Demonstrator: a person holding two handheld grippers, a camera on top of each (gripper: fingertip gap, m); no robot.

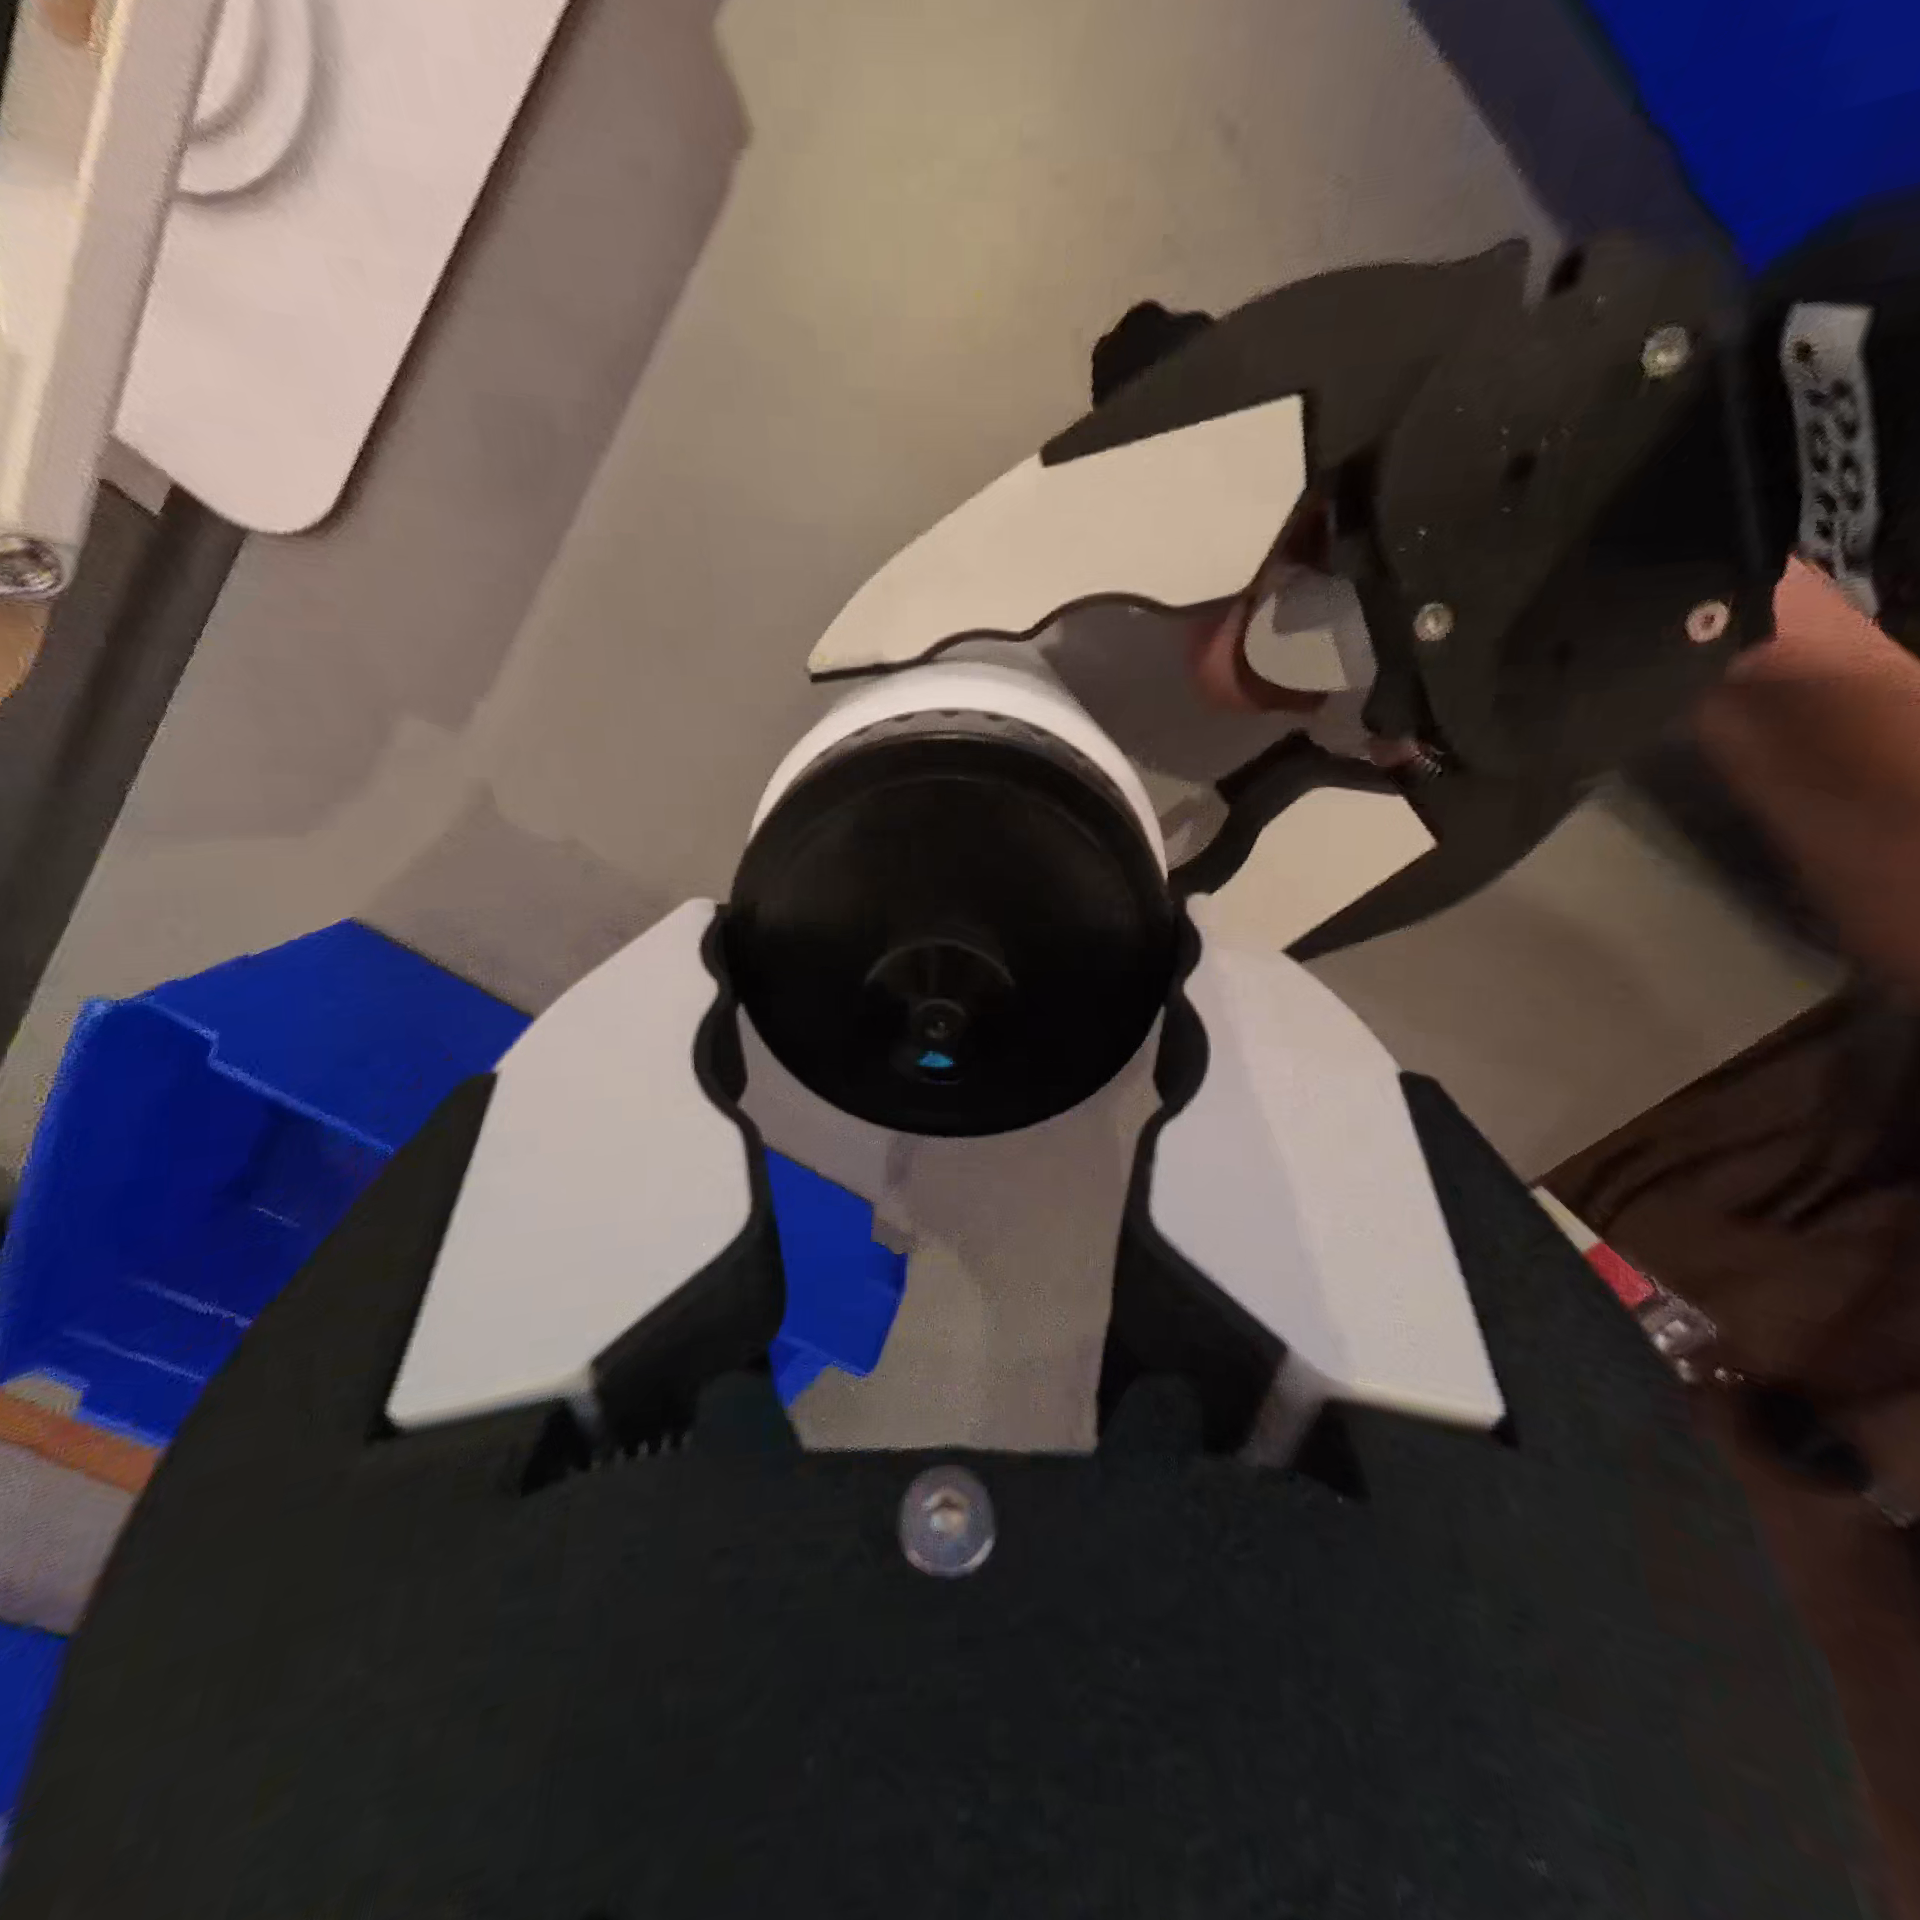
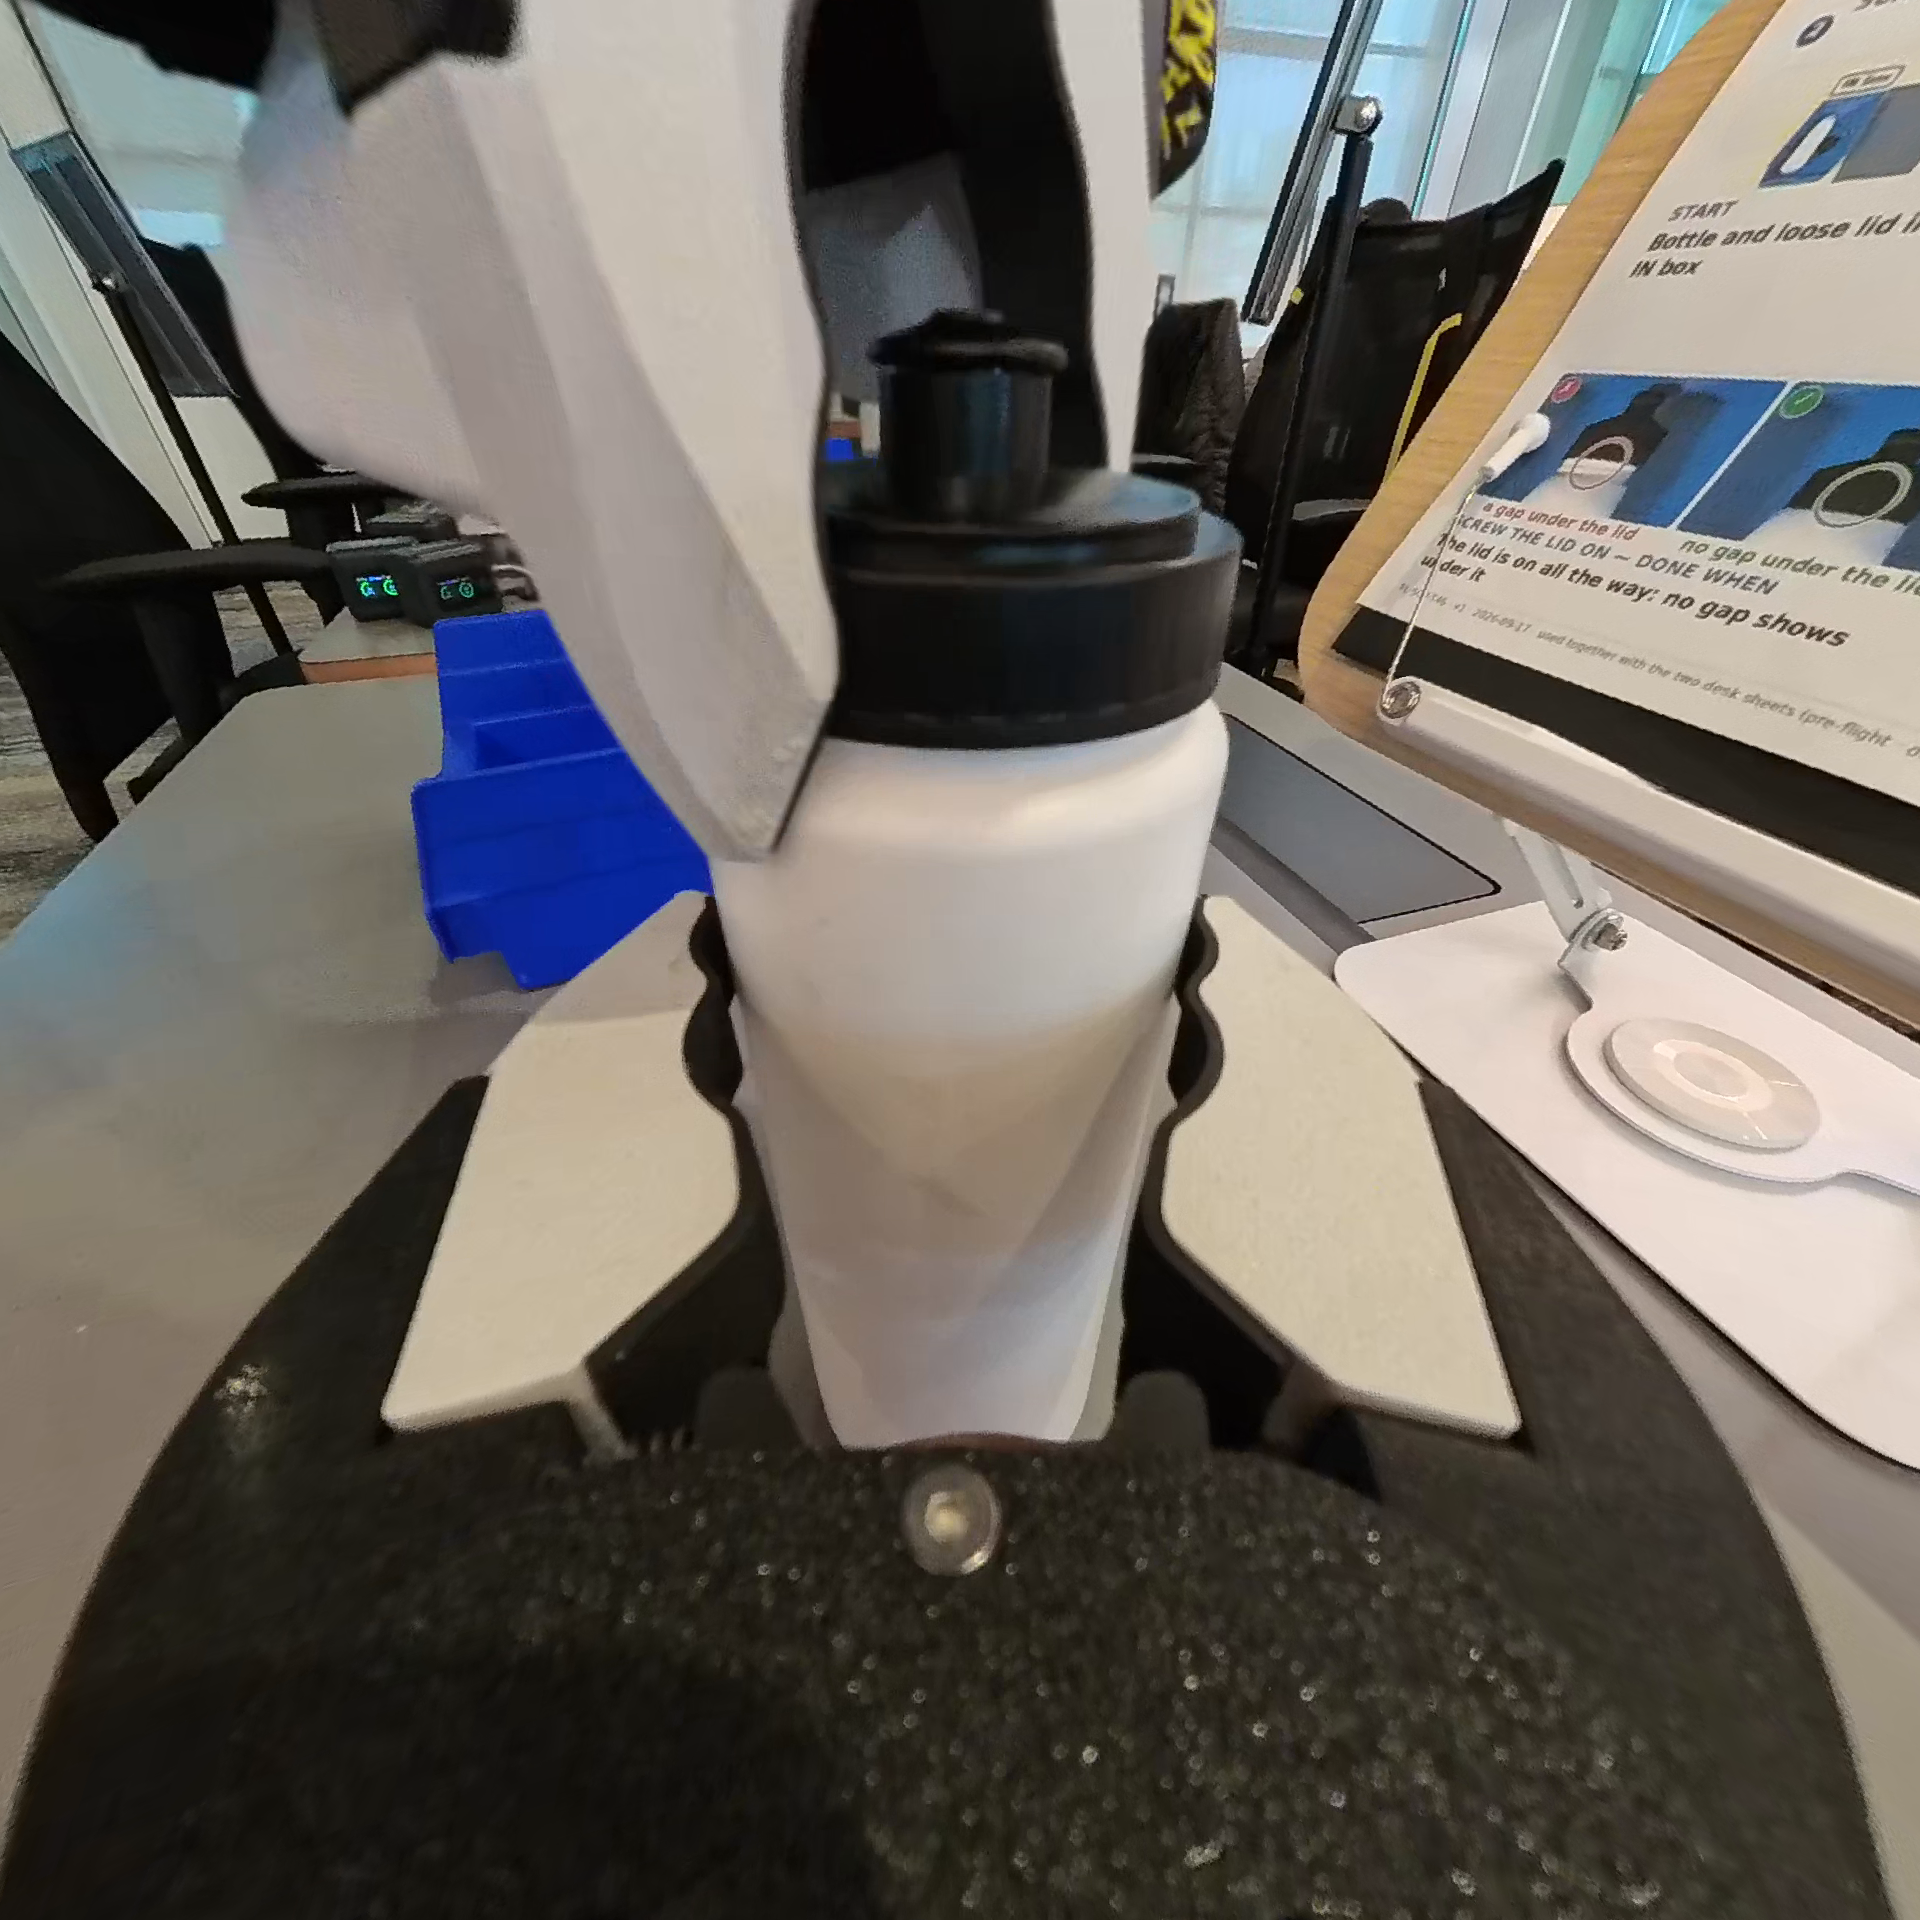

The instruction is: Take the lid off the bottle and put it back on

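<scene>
The right hand-held gripper (image 2: 951,997) clamps the white bottle (image 2: 977,935) upright above the surface (image 2: 208,935); the left hand-held gripper (image 1: 951,997) grips the black lid (image 1: 951,935) from above. Keep the body clamp firm and turn the lid squarely about its axis, avoiding tilt.

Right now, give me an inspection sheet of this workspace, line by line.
Surface: grey table.
Job's things: white bottle upright, black lid on it.
Clutter: blue bin; instruction sheet on a stand.
Grippers: right gripper clamps the bottle body; left gripper grips the lid from above, pads on its rim.
Cables: nothing seen.
Surroundings: office chairs and windows behind.
</scene>
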